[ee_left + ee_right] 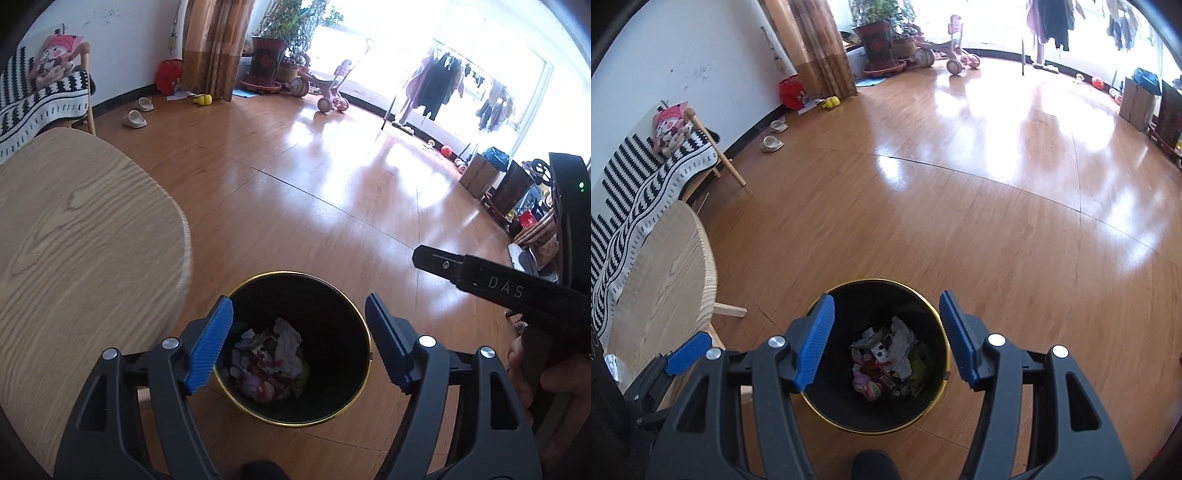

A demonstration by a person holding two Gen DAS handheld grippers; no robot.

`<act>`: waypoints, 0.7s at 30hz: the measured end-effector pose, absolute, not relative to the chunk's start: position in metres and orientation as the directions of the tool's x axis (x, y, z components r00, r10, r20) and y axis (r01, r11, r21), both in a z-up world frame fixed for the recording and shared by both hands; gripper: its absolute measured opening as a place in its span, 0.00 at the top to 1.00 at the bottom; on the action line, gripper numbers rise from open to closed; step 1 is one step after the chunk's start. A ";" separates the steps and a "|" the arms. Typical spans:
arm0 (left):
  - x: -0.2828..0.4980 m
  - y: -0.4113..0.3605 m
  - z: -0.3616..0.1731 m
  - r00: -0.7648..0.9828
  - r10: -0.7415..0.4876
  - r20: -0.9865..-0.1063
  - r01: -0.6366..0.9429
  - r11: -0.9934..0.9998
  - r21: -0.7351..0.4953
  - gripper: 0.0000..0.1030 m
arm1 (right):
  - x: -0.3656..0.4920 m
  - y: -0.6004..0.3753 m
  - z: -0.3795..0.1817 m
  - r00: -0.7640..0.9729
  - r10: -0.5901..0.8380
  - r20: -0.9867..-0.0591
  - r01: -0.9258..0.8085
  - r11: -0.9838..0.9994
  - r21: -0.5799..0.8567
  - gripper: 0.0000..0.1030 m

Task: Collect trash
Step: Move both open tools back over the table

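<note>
A black trash bin with a gold rim (pixel 364 321) stands on the wooden floor, and also shows in the right wrist view (pixel 940 325). Crumpled paper and colourful wrappers (pixel 273 354) lie at its bottom, also seen in the right wrist view (pixel 890 358). My left gripper (pixel 299 343) is open and empty above the bin. My right gripper (pixel 886 336) is open and empty above the same bin. The right gripper's black body (pixel 517 291) shows at the right of the left wrist view. One blue pad of the left gripper (pixel 689 352) shows at the lower left of the right wrist view.
A round light-wood table (pixel 74 240) stands just left of the bin, also in the right wrist view (pixel 665 288). A chair with a striped blanket (pixel 646 173) is by the wall. Slippers (pixel 135 118), a plant pot (pixel 267 61), a tricycle (pixel 325 92) and boxes (pixel 480 173) lie far off.
</note>
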State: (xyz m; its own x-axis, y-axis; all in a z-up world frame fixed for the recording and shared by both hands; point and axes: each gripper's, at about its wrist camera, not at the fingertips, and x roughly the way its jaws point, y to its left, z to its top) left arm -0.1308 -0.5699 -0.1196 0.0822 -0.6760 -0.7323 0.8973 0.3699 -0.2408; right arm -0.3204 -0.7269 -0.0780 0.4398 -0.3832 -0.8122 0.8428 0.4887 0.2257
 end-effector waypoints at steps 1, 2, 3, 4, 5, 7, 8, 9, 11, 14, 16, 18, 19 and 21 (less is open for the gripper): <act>-0.128 -0.564 -0.115 0.090 -0.679 -0.729 0.895 0.376 -0.239 0.28 | -0.314 -0.722 -0.076 0.444 -0.382 -0.810 0.836 0.502 0.222 0.43; -0.125 -0.557 -0.110 0.102 -0.681 -0.725 0.894 0.383 -0.234 0.26 | -0.310 -0.719 -0.076 0.447 -0.379 -0.810 0.831 0.511 0.220 0.42; -0.120 -0.548 -0.104 0.118 -0.683 -0.721 0.893 0.391 -0.225 0.25 | -0.304 -0.715 -0.075 0.453 -0.370 -0.811 0.823 0.524 0.220 0.41; -0.116 -0.540 -0.099 0.135 -0.683 -0.718 0.891 0.400 -0.214 0.23 | -0.296 -0.710 -0.074 0.460 -0.359 -0.812 0.813 0.539 0.222 0.41; -0.112 -0.531 -0.093 0.153 -0.683 -0.714 0.889 0.411 -0.202 0.22 | -0.287 -0.703 -0.071 0.470 -0.352 -0.810 0.800 0.556 0.223 0.41; -0.098 -0.507 -0.081 0.204 -0.682 -0.703 0.876 0.448 -0.180 0.18 | -0.265 -0.689 -0.064 0.493 -0.336 -0.802 0.771 0.597 0.223 0.41; -0.088 -0.493 -0.075 0.227 -0.679 -0.699 0.866 0.469 -0.175 0.17 | -0.256 -0.682 -0.062 0.504 -0.326 -0.800 0.756 0.615 0.226 0.40; -0.078 -0.477 -0.069 0.253 -0.672 -0.696 0.852 0.496 -0.170 0.17 | -0.245 -0.672 -0.058 0.516 -0.317 -0.796 0.738 0.635 0.226 0.40; -0.059 -0.449 -0.061 0.297 -0.655 -0.695 0.823 0.544 -0.162 0.16 | -0.220 -0.649 -0.051 0.540 -0.296 -0.788 0.699 0.679 0.224 0.39; -0.030 -0.398 -0.051 0.385 -0.611 -0.692 0.768 0.628 -0.128 0.15 | -0.177 -0.608 -0.041 0.580 -0.245 -0.777 0.626 0.744 0.233 0.38; -0.011 -0.361 -0.045 0.441 -0.573 -0.690 0.725 0.681 -0.102 0.14 | -0.148 -0.579 -0.032 0.603 -0.211 -0.770 0.574 0.784 0.235 0.38; 0.007 -0.327 -0.039 0.486 -0.539 -0.688 0.682 0.726 -0.087 0.14 | -0.121 -0.548 -0.026 0.625 -0.173 -0.761 0.520 0.820 0.240 0.37; 0.020 -0.304 -0.036 0.510 -0.517 -0.687 0.653 0.753 -0.082 0.14 | -0.106 -0.530 -0.022 0.636 -0.150 -0.757 0.487 0.839 0.243 0.37; 0.035 -0.267 -0.034 0.544 -0.489 -0.681 0.609 0.789 -0.080 0.14 | -0.076 -0.498 -0.017 0.648 -0.105 -0.754 0.428 0.870 0.246 0.36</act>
State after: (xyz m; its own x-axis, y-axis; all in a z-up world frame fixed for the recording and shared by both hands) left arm 0.0354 -0.2670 -0.0336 0.5443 -0.4894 -0.6813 0.6093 0.7889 -0.0799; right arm -0.0759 -0.4982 -0.0167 0.6480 -0.1054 -0.7543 0.4280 0.8696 0.2461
